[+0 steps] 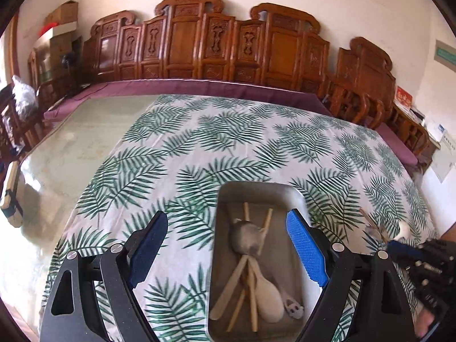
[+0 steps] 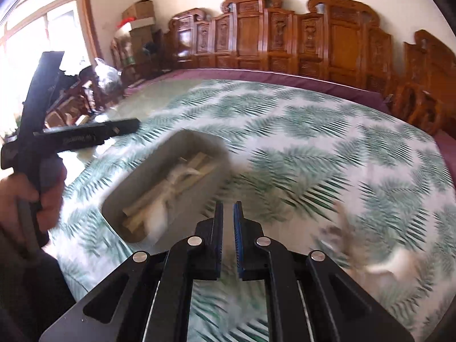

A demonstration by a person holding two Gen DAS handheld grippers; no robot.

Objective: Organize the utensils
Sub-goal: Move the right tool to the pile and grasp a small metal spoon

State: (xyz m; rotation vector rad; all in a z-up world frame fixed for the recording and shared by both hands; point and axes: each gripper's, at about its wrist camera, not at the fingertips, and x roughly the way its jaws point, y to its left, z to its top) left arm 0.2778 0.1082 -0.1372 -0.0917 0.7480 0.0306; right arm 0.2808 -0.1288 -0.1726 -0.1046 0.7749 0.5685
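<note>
Left wrist view has the left tool [image 1: 226, 245] spread wide over the metal tray [image 1: 296, 199] of utensils [image 1: 250, 270] mid-desk, right tool [image 2: 228, 239] nearly pinched together, gripping nothing.

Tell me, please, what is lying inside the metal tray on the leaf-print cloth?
Inside the metal tray lie crossed wooden chopsticks, a white spoon, a grey spoon and a small patterned piece. Whatever sits beneath the pile is covered.
</note>
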